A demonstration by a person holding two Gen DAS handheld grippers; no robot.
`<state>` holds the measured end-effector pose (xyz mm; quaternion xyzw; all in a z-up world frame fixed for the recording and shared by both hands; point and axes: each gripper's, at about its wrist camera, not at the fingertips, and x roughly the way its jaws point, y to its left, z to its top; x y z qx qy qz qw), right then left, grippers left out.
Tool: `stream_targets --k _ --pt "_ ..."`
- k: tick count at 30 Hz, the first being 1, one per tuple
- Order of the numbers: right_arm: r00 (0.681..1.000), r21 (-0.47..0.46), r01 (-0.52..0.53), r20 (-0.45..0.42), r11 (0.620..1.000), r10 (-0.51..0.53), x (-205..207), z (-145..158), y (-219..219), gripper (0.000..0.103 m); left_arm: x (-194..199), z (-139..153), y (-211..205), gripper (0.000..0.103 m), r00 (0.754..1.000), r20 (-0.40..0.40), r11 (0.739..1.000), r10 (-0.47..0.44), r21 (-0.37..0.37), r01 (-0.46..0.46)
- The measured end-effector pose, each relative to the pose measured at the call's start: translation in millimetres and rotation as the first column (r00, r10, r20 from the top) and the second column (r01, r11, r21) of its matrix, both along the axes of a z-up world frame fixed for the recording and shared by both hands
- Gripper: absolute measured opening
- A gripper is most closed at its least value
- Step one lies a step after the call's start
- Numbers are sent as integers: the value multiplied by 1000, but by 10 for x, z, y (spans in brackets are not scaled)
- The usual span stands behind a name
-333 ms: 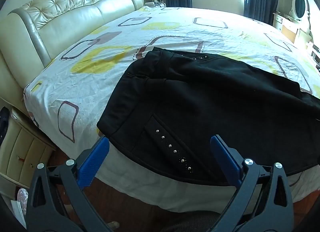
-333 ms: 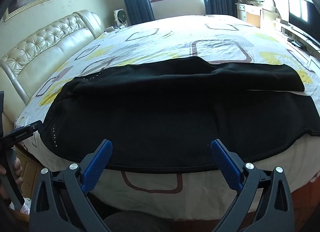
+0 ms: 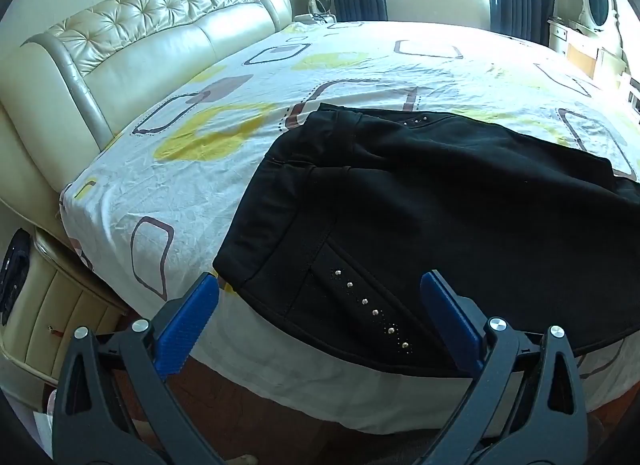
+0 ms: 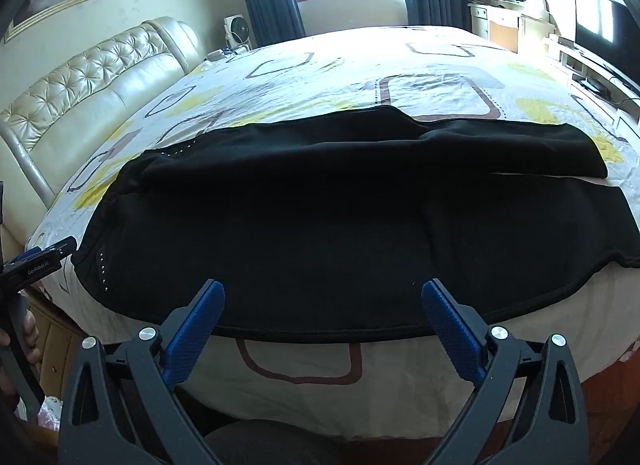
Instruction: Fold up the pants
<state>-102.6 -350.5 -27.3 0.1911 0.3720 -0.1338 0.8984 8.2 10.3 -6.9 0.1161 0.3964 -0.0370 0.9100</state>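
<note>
Pants: black fabric pants (image 4: pixel 304 225) lie spread flat along the near edge of a bed, on a white bedsheet printed with yellow blotches and brown rounded rectangles (image 3: pixel 168 193). Waistband end lies toward the padded cream leather headboard (image 3: pixel 132 49); both legs run off to the right. The far leg (image 4: pixel 500 149) lies beside the near one, with a thin strip of sheet showing between them at the right end. Near hem edge of the pants hangs slightly over the mattress side. A slanted row of small silver studs (image 3: pixel 370 307) marks the near hip pocket; a second stud cluster shows at the far hip.

Left gripper (image 3: pixel 320 297): blue-padded jaws spread wide, nothing between them, hovering off the bed edge in front of the waistband corner and studded pocket. No contact with cloth visible.

Right gripper (image 4: pixel 322 301): blue-padded jaws likewise spread wide, empty, poised in front of the near leg's edge, about mid-length. Not touching the fabric.

Right wrist view, far left edge: body of the left gripper, with a hand (image 4: pixel 30 335) wrapped on its handle.

Cream bedside cabinet with drawers (image 3: pixel 52 313) stands below the headboard corner.
</note>
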Motion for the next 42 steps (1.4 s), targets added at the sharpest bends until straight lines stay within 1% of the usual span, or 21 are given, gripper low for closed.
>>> stream_targets --k 6,15,42 --pt "1000 -26 -13 -8 1000 13 27 7 90 99 0 -1 0 101 1000 -13 1000 -3 -18 3" --pt "1000 -12 -10 -16 1000 10 20 -22 99 99 -39 14 -37 101 1000 -15 1000 -16 -24 15" --pt "999 -18 -24 -27 1000 23 43 -46 164 99 -43 39 -53 101 1000 -19 999 -18 -37 17"
